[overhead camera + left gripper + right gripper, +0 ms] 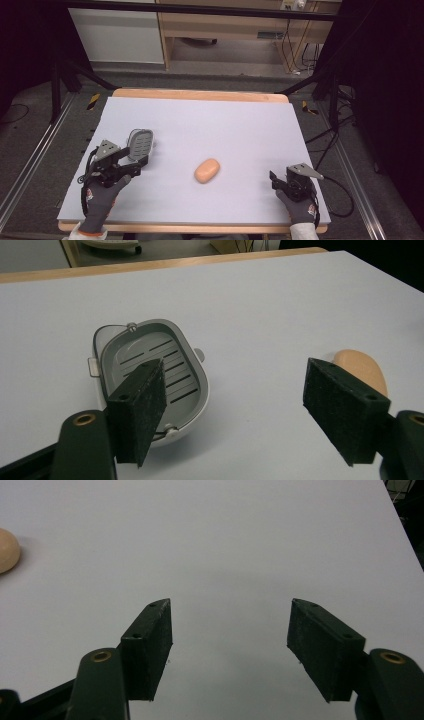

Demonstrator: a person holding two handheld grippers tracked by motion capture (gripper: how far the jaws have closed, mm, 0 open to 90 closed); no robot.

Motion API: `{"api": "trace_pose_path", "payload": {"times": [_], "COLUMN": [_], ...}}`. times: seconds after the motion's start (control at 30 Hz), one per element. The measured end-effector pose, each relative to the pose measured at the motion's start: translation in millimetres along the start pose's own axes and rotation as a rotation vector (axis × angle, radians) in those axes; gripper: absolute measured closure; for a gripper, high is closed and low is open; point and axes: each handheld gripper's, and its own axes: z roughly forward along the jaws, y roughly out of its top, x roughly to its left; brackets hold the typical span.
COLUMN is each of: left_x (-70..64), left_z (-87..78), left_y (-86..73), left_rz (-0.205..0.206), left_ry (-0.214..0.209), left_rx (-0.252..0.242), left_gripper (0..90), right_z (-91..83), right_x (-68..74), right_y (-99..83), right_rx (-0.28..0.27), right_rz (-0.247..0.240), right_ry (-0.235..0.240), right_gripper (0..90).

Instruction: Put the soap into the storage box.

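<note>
White sheeting covers the table (210,120), with a peach soap bar (207,170) near its middle. Left of the soap sits a grey slotted dish (140,141); the left gripper (139,166), wide open and empty, hovers just beside it. Right of the soap, the right gripper (273,181) gapes empty. Likely next: close on the soap.

A grey oval soap dish (150,375) with a slotted inner tray lay flat and upright, empty, just ahead of my left gripper (235,405), partly behind its left jaw. The peach, rounded soap bar (362,371) lay beyond that gripper's right jaw, well apart from the dish.
</note>
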Motion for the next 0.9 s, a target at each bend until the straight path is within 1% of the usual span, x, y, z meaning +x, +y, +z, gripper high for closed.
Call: {"api": "trace_pose_path", "payload": {"times": [0.13,0.2,0.5,0.7,0.83,0.87,0.9], "left_x": [-2.4,-4.7,-18.9,-27.8,-33.7,-35.3,-37.2], "left_z": [5.5,7.6,22.9,34.2,40.5,42.2,43.9], "left_y": [4.6,6.6,16.5,18.2,17.3,17.1,16.8], "left_rz": [-0.006,-0.002,0.019,0.035,0.041,0.047,0.05], "left_ry": [-0.004,-0.008,-0.036,-0.048,-0.058,-0.061,-0.063], "left_rx": [0.0,-0.001,0.016,0.039,0.046,0.054,0.055], "left_gripper": [24.5,24.4,23.5,23.0,22.8,22.7,22.6], "right_z": [2.3,2.5,2.3,3.8,2.8,2.4,2.1], "right_x": [-0.4,-0.1,0.3,0.5,0.0,-0.6,-0.6], "right_y": [-0.6,-0.4,0.5,1.5,3.3,3.7,4.2], "right_rx": [0.008,0.007,0.005,0.013,0.006,0.007,0.003], "right_rz": [-0.007,-0.005,-0.009,-0.011,-0.018,-0.019,-0.012], "right_ry": [0.008,0.016,0.018,0.024,0.023,0.023,0.026], "right_gripper": [34.4,34.4,34.9,35.2,35.4,35.6,36.1]}}
